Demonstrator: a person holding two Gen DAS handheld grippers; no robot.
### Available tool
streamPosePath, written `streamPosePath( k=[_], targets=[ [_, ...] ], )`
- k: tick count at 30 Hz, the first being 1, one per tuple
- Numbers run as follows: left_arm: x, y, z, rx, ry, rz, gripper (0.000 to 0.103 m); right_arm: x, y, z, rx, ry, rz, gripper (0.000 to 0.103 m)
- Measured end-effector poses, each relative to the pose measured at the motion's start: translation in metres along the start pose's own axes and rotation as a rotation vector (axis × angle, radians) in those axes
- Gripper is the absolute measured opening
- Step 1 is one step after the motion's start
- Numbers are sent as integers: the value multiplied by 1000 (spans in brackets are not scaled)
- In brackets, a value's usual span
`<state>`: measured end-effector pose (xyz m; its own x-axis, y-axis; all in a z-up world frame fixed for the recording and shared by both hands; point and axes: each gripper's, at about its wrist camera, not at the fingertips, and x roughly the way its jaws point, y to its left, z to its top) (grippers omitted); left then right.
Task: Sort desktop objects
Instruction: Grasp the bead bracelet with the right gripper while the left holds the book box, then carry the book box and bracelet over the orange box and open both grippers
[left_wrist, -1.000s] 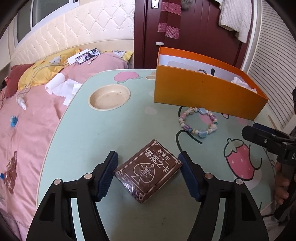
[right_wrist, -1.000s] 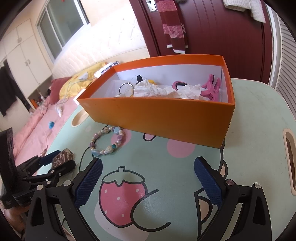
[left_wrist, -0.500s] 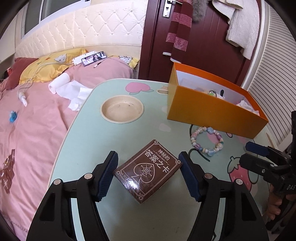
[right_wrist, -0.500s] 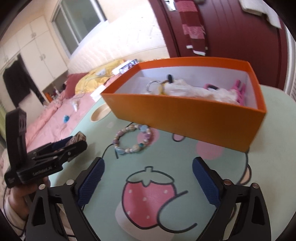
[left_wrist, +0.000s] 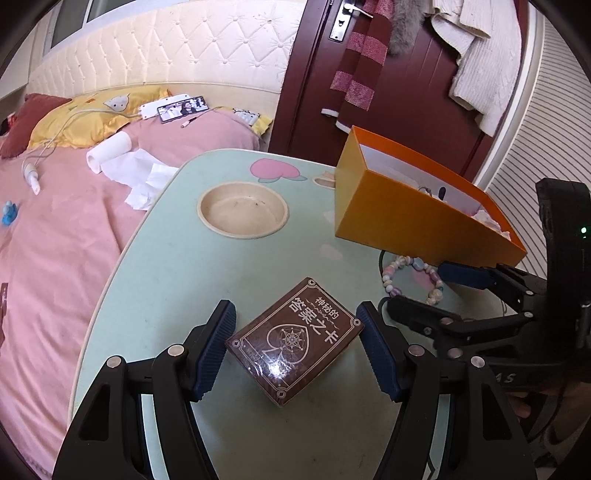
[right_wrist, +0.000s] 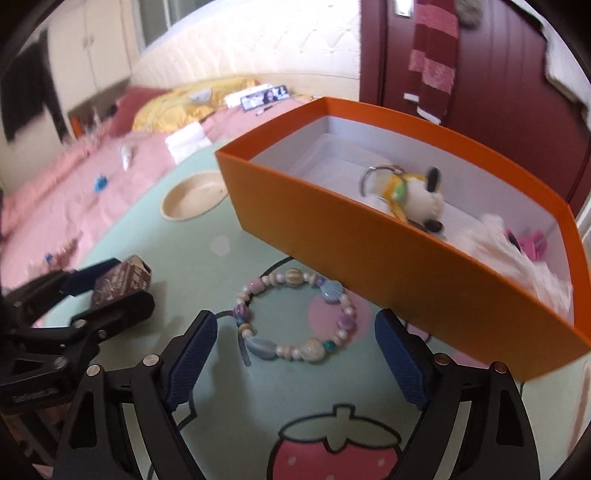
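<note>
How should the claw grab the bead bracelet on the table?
The bead bracelet lies flat as an open ring, so come from above and pinch across one side of its bead strand, away from the orange box. The right gripper is closing with the bracelet between its jaws, untouched.

Two black handheld grippers with blue ribbed pads

The left gripper (left_wrist: 295, 347) and right gripper (right_wrist: 295, 354) share one build: matte black angular arms, silver round screw heads at the joints, dark blue ridged pads on the fingers (left_wrist: 212, 349). The right gripper's black body bears pale lettering and a small green light.
</note>
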<state>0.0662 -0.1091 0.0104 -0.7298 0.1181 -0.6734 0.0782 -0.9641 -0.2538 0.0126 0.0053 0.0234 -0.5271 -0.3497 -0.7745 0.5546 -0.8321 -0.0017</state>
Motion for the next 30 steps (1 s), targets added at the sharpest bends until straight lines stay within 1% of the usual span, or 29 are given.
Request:
streamPosePath(
  k=[1, 2, 4, 5, 9, 14, 16, 24, 30],
  targets=[
    [0, 0, 0, -1, -2, -2, 68, 4, 6, 2, -30, 6, -26, 87],
    [0, 1, 0, -2, -3, -4, 68, 4, 7, 4, -31, 2, -23, 84],
    [-1, 1, -1, -4, -5, -7, 68, 4, 9, 7, -37, -2, -20, 49],
    [-1, 2, -1, -8, -7, -12, 68, 2, 10, 9, -41, -4, -20, 12],
    [-2, 5, -1, -27, -11, -25, 68, 0, 9, 11, -45, 8, -14, 12],
    [-3, 5, -1, -28, -11, -22, 68, -12, 2, 5, 28, 0, 110, 9],
    [-2, 4, -1, -26, -11, -20, 68, -18, 1, 3, 40, -7, 139, 9],
    [-2, 1, -1, -9, -5, -6, 68, -42, -10, 5, 99, -66, 176, 9],
    [-15, -4, 10, 12, -47, 0, 68, -69, -20, 13, 127, -137, 203, 9]
  ],
)
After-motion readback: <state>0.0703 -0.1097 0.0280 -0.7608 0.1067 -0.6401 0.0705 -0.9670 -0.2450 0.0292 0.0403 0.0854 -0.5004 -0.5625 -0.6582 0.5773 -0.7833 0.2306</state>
